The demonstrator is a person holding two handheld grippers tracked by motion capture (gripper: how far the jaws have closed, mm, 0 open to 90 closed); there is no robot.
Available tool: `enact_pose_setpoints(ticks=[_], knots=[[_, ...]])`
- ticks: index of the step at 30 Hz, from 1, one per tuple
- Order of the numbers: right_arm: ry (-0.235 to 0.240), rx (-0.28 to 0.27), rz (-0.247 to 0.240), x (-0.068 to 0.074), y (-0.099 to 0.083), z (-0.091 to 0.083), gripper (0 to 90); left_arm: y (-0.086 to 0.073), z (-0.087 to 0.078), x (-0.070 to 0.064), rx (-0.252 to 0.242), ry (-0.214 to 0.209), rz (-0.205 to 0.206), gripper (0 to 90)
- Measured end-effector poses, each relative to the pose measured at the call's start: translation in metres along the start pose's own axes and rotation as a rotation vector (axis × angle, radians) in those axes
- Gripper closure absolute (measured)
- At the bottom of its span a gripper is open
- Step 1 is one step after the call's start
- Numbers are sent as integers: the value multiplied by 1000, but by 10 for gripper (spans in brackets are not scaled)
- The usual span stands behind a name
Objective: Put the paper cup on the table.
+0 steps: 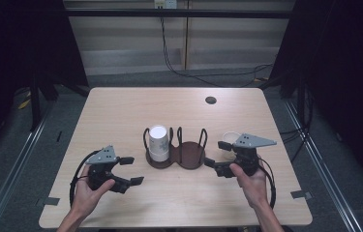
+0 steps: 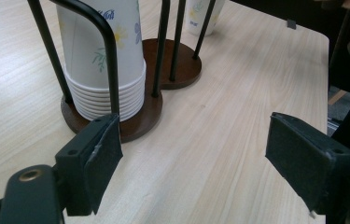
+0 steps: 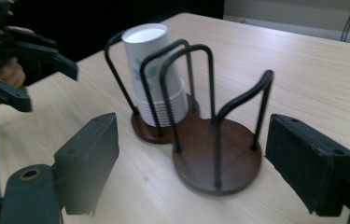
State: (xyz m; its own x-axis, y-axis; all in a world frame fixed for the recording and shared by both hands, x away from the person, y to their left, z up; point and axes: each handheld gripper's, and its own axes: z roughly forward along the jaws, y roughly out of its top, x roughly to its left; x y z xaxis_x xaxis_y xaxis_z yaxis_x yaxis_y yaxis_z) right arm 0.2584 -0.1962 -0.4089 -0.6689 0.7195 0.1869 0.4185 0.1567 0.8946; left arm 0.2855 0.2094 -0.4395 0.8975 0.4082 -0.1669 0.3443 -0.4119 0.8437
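Note:
A dark brown two-place cup holder [image 1: 187,157] with black wire loops stands mid-table. Its left place holds an upside-down stack of flowered white paper cups [image 1: 158,142]; its right place [image 3: 219,161] is bare. A single paper cup [image 1: 229,139] stands on the table to the holder's right. My left gripper [image 1: 131,170] is open, a little left of and nearer than the holder, its jaws wide with nothing between them. My right gripper [image 1: 216,153] is open just right of the holder, close beside the single cup. The stack [image 2: 102,56] is close ahead in the left gripper view.
The wooden table [image 1: 121,106] has a round cable hole [image 1: 211,100] at the back right. Black cables [image 1: 189,72] run over the floor behind it. Dark curtains close in both sides. The left gripper [image 3: 46,86] appears far off in the right gripper view.

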Motion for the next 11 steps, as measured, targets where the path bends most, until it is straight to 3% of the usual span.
enact_pose_setpoints(ticks=[3, 5, 9, 11], knots=[[10, -2, -6, 3, -4, 3, 174, 1, -1, 0, -10, -1, 0, 183], [41, -26, 16, 3, -5, 5, 176, 1, -1, 1, -13, 6, 0, 182], [61, -5, 2, 7, -12, 12, 176, 1, 0, 2, -10, 10, -2, 178], [65, 18, -15, 8, -14, 15, 171, -2, 0, 0, -33, 40, -16, 180]])
